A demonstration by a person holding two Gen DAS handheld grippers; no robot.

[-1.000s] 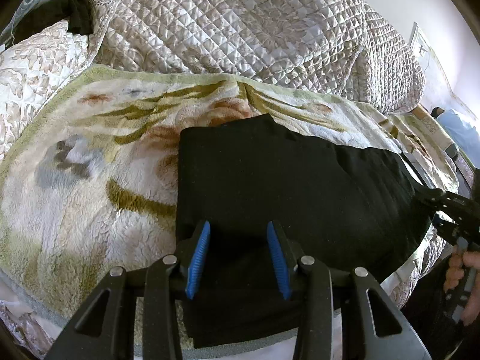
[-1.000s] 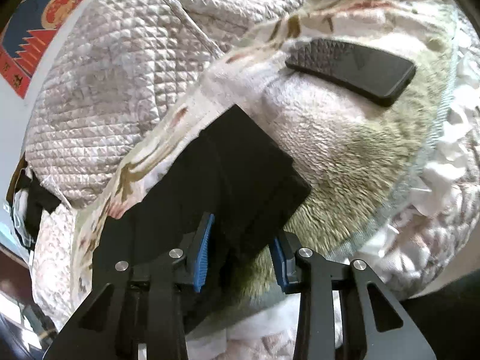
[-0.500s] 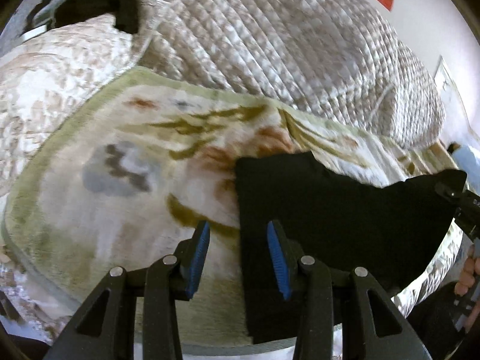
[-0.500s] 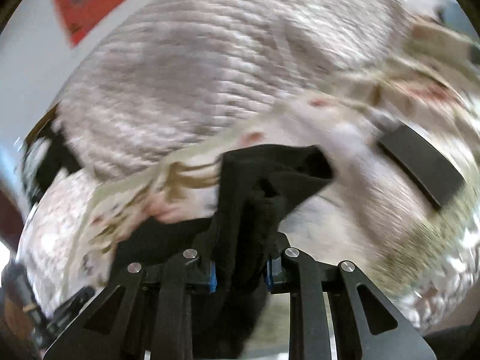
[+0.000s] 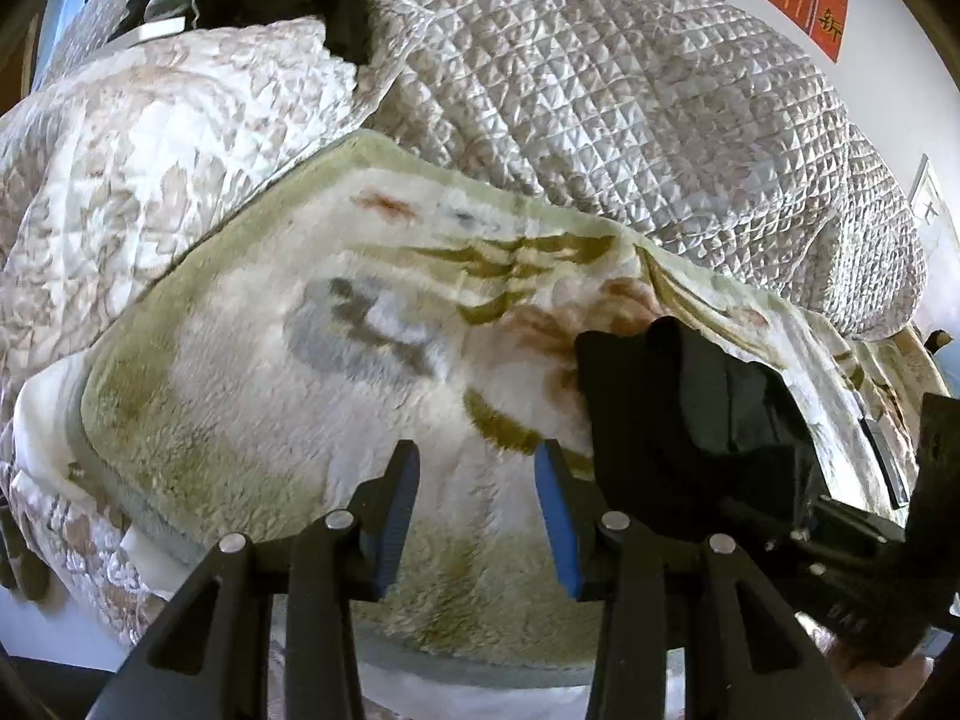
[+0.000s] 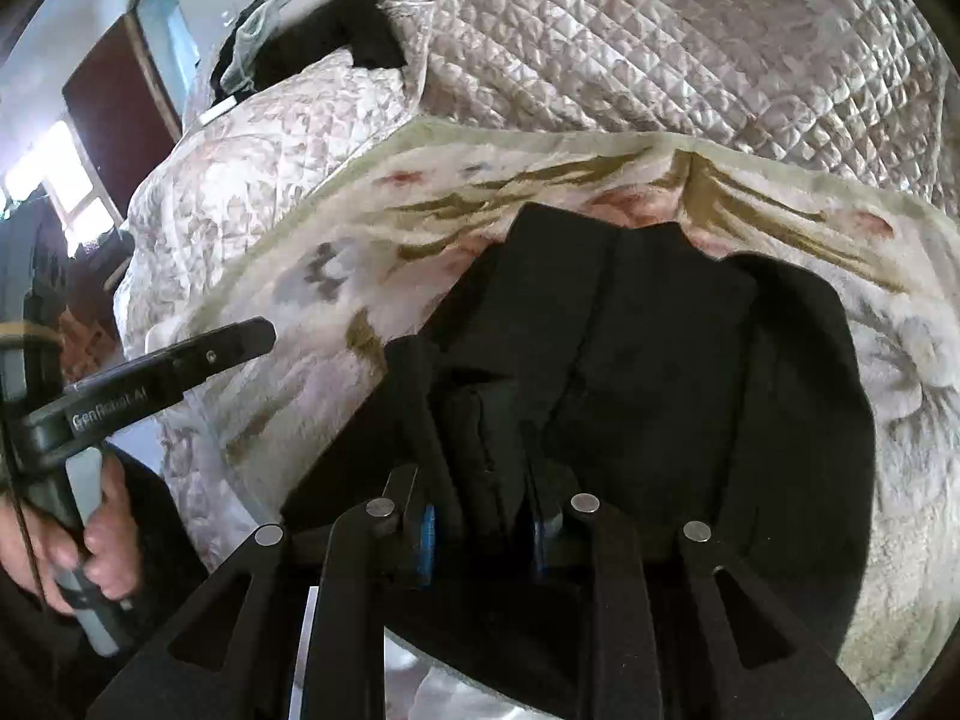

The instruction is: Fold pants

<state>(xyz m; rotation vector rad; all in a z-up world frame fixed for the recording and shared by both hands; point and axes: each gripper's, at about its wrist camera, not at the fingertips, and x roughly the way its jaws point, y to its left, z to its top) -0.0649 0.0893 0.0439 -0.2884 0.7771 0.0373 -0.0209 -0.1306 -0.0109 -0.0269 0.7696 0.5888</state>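
Plush flowered blanket (image 5: pixel 252 420) over a quilted bed. Black pants (image 6: pixel 660 372) bunched toward its near right edge, thick fold clamped in right gripper (image 6: pixel 483 531). Left gripper (image 5: pixel 477 516) parted, empty. Risk: layers slipping free, fold collapsing crooked.

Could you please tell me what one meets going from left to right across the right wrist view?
Hand on the handle → left gripper → floral blanket → black pants, clamped low down by the right gripper → blanket again at the right edge.
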